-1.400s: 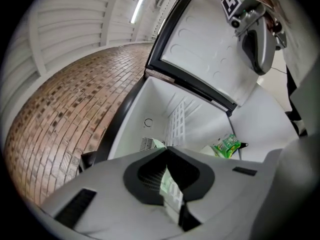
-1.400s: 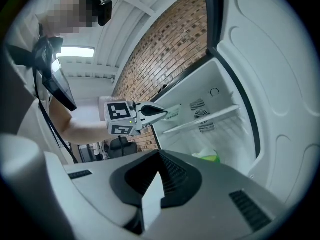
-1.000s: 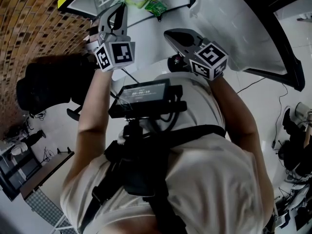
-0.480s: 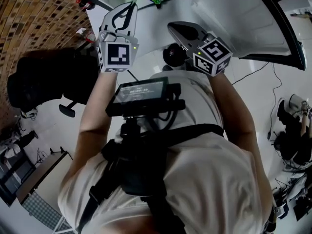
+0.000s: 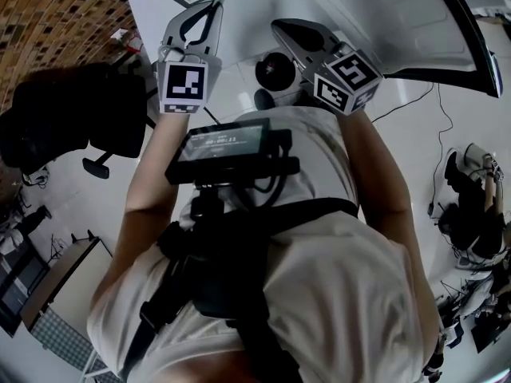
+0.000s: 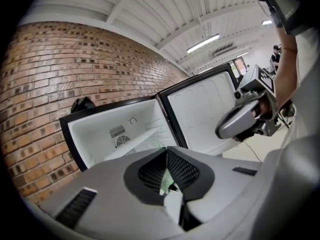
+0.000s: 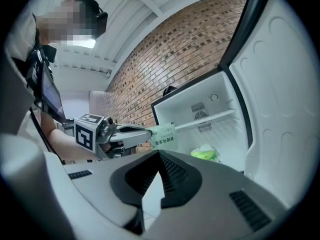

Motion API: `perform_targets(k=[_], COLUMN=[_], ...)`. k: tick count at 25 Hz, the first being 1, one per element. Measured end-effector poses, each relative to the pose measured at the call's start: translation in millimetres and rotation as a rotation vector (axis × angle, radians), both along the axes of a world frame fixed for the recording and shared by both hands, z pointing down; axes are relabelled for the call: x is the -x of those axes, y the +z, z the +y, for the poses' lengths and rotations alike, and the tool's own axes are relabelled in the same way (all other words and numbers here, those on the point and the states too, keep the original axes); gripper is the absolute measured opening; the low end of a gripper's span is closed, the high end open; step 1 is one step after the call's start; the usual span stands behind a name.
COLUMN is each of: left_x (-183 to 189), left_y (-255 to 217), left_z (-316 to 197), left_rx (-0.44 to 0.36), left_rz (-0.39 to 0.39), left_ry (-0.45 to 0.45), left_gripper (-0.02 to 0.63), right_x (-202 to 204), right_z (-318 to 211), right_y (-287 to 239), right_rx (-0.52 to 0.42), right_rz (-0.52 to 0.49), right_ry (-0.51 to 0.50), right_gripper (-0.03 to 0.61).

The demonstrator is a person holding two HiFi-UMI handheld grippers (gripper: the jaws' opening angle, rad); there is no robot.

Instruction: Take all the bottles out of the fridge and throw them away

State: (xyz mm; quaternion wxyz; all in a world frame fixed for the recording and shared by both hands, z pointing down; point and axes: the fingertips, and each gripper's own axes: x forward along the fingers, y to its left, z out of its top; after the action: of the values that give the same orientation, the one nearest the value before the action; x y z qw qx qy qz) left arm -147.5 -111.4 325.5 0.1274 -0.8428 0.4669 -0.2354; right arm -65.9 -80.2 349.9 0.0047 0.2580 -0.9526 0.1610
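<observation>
Pale green and printed, a flat pack [image 7: 163, 136] is pinched at the very tip of the left gripper [image 7: 146, 132], whose jaws are pressed together on it. Whether it is a squashed bottle or only a wrapper I cannot tell. In the right gripper view that gripper reaches in level from 9 o'clock, so the pack hangs in the air in front of the open fridge [image 7: 220, 91], outside the cabinet. It sits at about 12 o'clock from the right gripper [image 7: 159, 159]. A tip pinch probably suits so thin a thing, and holding it out from the body keeps it clear for carrying.

The right gripper has its jaws together with nothing between them. It points at the fridge, likely as the spare tool for the next pick. The door [image 7: 285, 99] stands swung wide at 3 o'clock, which leaves the opening free.

Inside, under the wire shelf [image 7: 210, 117], a crumpled yellow-green thing [image 7: 205, 154] lies on the fridge floor. It is at 3 o'clock of the right gripper's nose and well apart from both grippers – so the job looks unfinished.

In the head view a black round thing [image 5: 275, 70] sits low between the two grippers, near the right one – possibly the bin, though I cannot be sure
</observation>
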Motion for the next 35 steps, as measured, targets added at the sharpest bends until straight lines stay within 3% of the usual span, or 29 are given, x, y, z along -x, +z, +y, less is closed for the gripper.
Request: perform_targets(k=[3, 7, 17, 26, 35], left_x=[-3, -4, -62, -75, -73], left_y=[9, 20, 31, 77, 151], left_z=[7, 12, 40, 74, 98], left_rx=[0.046, 0.125, 0.180, 0.283, 0.434], left_rz=[0.044, 0.168, 0.320, 0.338, 0.352], left_ry=[-0.020, -0.079, -0.196, -0.269, -0.218], left_gripper=[0.011, 0.009, 0.011, 0.010, 0.011], right_x=[-4, -14, -71, -80, -67], right_z=[0, 1, 20, 31, 54], right_y=[-2, -5, -2, 25, 49], right_rx=[-0.005, -0.002, 0.033, 0.099, 0.161], right_rz=[-0.015, -0.032, -0.082, -0.084, -0.042], right_ry=[-0.016, -0.051, -0.171, -0.246, -0.213], right_gripper=[0.000, 0.000, 0.000, 0.000, 0.000])
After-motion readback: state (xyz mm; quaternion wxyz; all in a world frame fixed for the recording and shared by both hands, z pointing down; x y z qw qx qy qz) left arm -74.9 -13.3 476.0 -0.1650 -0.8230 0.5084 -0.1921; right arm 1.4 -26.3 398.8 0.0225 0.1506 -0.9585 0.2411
